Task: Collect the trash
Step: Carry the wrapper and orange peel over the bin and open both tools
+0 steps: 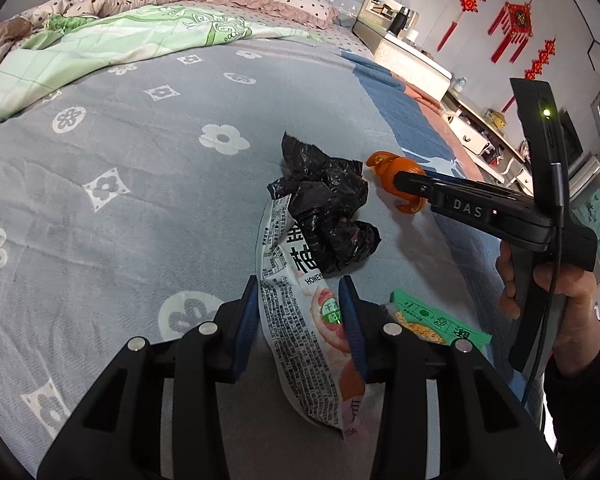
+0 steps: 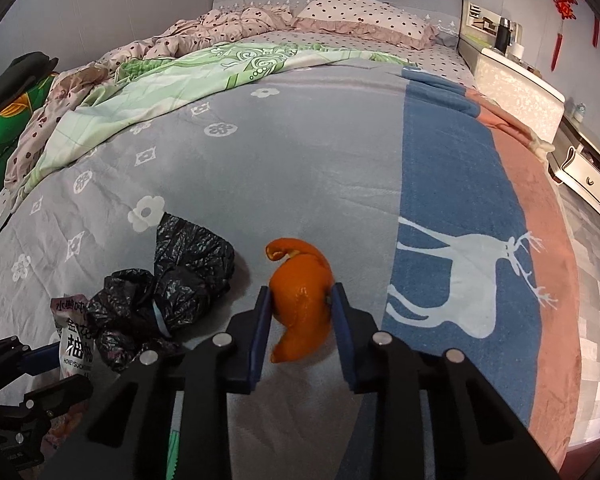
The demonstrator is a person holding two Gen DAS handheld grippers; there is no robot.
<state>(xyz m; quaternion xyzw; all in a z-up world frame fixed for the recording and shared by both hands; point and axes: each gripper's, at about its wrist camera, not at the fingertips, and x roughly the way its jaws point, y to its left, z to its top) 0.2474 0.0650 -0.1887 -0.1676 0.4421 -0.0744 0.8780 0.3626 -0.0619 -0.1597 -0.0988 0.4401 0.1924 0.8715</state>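
step: grasp phase, both hands at once. You have 2 pieces of trash between the jaws, neither one lifted off the blanket yet, as far as I can judge.

left gripper: blue pads either side of the white snack wrapper, pads touching its edges, so you're pinching the wrapper. It lies flat on the grey flowered blanket, far end tucked under the black bag.

right gripper: pinching the orange peel. Both pads press on its sides and the curled tip sticks out past the fingertips. The left wrist view shows the same grip from the side.

black plastic bag: crumpled, loose, sitting on the wrapper's far end, just beside the peel. Not gripped by anything.

green packet: flat on the blanket just right of your left gripper, partly hidden by it. Not gripped.

bin: none in view in either picture, can't tell where the trash goes.

next move, left: lift slow. The bag rests on the wrapper, so expect it to drag or tip off; thin film could slip from the pads.

next move, right: lift straight up. Peel is curved and springy, so keep the squeeze steady.

left over: 2 items by my count, bag and green packet, need another pass.

risk: hands are close together, mind the right gripper's body when you raise the left.
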